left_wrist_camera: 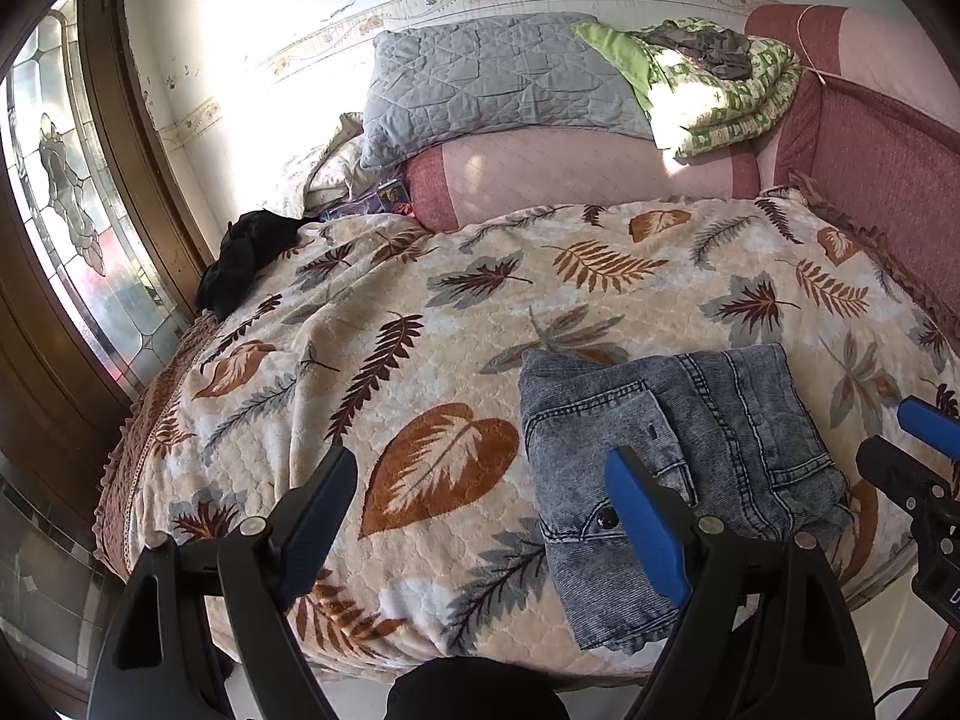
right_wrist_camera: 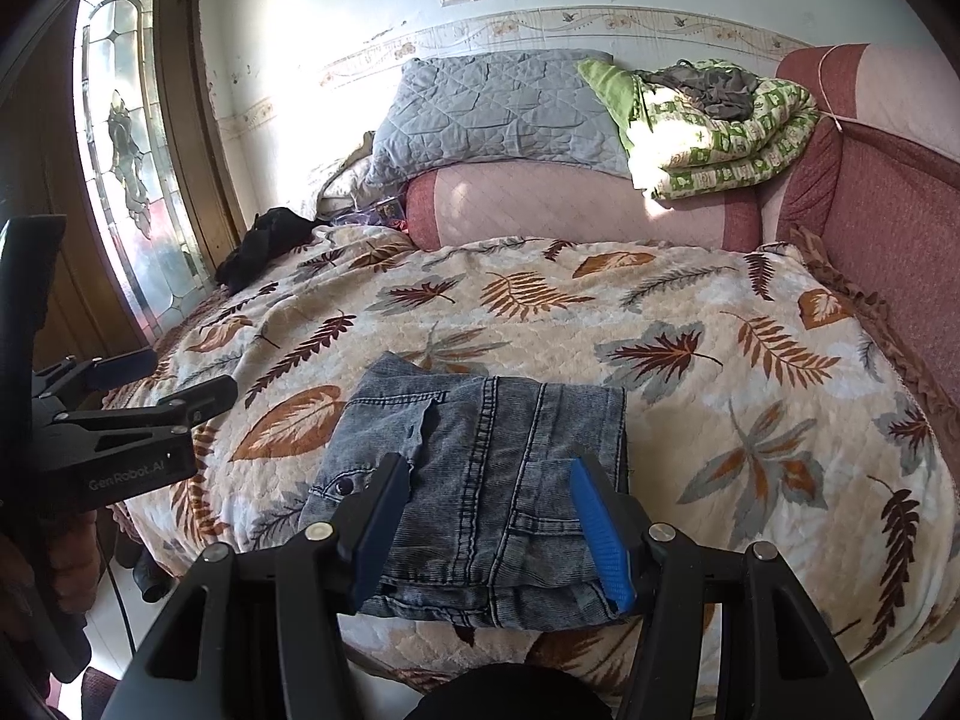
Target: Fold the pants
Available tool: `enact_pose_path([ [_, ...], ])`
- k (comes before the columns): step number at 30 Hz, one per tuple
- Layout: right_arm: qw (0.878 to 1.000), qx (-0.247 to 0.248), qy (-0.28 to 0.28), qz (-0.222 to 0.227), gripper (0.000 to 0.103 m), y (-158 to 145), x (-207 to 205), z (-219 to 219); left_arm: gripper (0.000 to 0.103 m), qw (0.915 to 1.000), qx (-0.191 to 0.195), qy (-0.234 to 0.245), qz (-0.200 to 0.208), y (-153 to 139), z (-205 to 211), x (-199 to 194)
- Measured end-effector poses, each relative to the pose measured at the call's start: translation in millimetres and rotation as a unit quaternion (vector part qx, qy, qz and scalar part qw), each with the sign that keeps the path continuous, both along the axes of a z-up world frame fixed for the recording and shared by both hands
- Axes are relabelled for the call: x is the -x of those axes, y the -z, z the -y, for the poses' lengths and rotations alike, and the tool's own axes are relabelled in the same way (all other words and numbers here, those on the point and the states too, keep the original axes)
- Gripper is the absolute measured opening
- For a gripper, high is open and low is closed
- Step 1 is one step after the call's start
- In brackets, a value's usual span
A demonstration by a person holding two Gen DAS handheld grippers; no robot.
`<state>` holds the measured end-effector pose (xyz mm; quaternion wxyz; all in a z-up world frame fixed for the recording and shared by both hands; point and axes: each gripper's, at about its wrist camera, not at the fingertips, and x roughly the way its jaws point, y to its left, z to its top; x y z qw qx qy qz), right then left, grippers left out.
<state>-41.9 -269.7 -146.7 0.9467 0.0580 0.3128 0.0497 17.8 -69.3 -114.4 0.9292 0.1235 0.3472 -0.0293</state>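
At the far left a wooden door [left_wrist_camera: 54, 276] with patterned glass lets in bright light. Just right of it, on the far left corner of the bed, lies a crumpled black garment [left_wrist_camera: 249, 255]. The bed is covered with a cream blanket [left_wrist_camera: 384, 360] printed with brown and grey leaves.

The left gripper [left_wrist_camera: 480, 516] hovers over the near edge of the bed with its jaws spread wide and nothing between them but bare blanket; its right finger [left_wrist_camera: 645, 531] stands in front of the left part of the jeans, and whether it touches them cannot be told.

The jeans [right_wrist_camera: 480, 480], washed-out blue denim, lie folded into a compact, roughly square bundle on the near part of the blanket, right of the bed's middle, a dark button showing on their left near corner.

The right gripper [right_wrist_camera: 492, 531] is poised at the near edge of that bundle, jaws about half open, one finger on each side of the folded denim. The right finger's tip sits at the bundle's near right corner; the fingers do not appear to pinch the cloth.

Farther back, against the wall, a grey quilted pillow [right_wrist_camera: 498, 111] rests on a pink bolster [right_wrist_camera: 570, 207], and to its right a folded green-and-white quilt [right_wrist_camera: 732, 132] carries a small grey cloth. A red-and-pink headboard [right_wrist_camera: 888, 228] closes the right side.
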Motion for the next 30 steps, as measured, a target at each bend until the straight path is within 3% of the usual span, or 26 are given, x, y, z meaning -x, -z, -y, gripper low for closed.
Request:
enact_pose_path([
  [30, 0.999, -0.017, 0.01, -0.036, 0.06, 32.1, -16.9, 7.5, 0.085, 0.9966, -0.031, -0.014, -0.075, 62.5, 2.8, -26.4],
])
